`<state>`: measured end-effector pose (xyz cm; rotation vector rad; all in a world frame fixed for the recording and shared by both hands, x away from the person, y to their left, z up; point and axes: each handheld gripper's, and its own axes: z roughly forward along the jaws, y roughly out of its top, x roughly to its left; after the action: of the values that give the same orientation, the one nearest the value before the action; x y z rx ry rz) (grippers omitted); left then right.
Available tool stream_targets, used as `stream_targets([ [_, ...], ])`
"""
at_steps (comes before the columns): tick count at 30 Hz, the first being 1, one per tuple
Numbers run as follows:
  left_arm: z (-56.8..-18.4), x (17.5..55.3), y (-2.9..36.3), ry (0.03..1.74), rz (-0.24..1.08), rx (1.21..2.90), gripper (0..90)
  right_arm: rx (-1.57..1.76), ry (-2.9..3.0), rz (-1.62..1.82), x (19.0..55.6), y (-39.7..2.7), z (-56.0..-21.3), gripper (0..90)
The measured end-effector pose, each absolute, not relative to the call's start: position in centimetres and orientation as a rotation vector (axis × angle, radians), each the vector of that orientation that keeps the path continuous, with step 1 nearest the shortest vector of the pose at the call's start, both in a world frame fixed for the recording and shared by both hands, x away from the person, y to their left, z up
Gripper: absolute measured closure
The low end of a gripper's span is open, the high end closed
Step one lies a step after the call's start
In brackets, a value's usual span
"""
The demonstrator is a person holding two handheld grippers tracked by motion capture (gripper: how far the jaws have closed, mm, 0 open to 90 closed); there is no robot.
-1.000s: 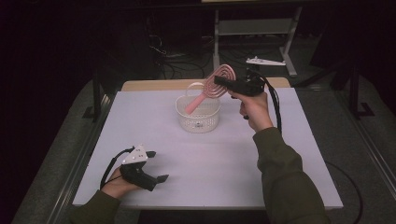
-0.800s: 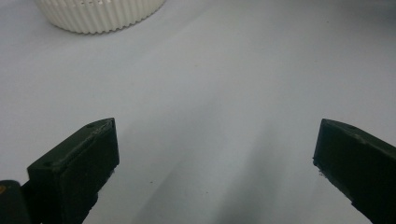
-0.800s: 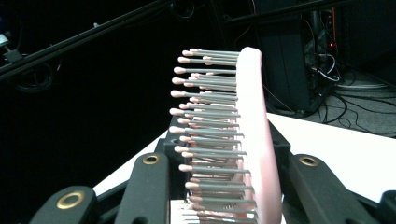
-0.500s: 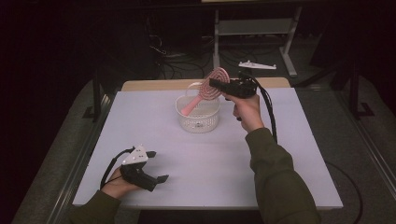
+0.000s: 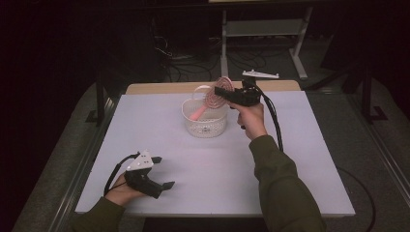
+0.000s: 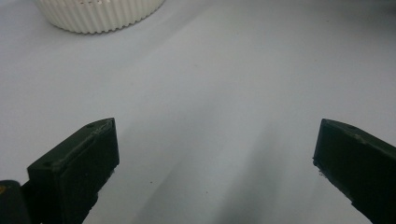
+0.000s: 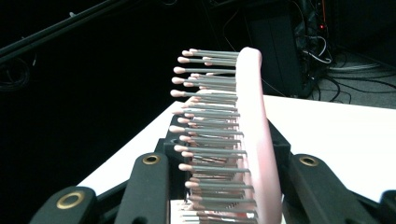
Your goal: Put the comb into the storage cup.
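A pink hairbrush [image 5: 214, 100] hangs tilted over a white ribbed basket [image 5: 205, 126] at the table's far middle, its handle tip dipping inside the rim. My right gripper [image 5: 218, 90] is shut on the brush head. In the right gripper view the brush [image 7: 254, 121] stands between the black jaws of the right gripper [image 7: 224, 186], grey bristles pointing left. My left gripper [image 5: 162, 173] rests on the table at the front left, open with nothing between its jaws. The left gripper view looks past the left gripper [image 6: 215, 158] at the basket's base [image 6: 98, 14].
The white tabletop [image 5: 300, 159] lies bare around the basket and both hands. Behind its far edge runs a wooden strip [image 5: 159, 88], then a dark floor with cables and a metal stand [image 5: 261, 29]. A small white part [image 5: 261, 74] lies at the far edge.
The right hand has moved down and a little left with the brush. The brush handle now reaches lower into the basket. The left gripper has stayed put.
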<state>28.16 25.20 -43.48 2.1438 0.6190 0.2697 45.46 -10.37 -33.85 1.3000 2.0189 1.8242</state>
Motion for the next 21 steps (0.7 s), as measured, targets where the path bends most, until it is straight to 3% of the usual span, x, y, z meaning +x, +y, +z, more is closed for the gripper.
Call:
stream_targets([
  [21, -43.5, 28.1, 25.1, 0.61, 0.263, 2.15, 0.1, 1.353, 2.038, 1.775, 46.2, -9.3, -35.8, 62.9],
])
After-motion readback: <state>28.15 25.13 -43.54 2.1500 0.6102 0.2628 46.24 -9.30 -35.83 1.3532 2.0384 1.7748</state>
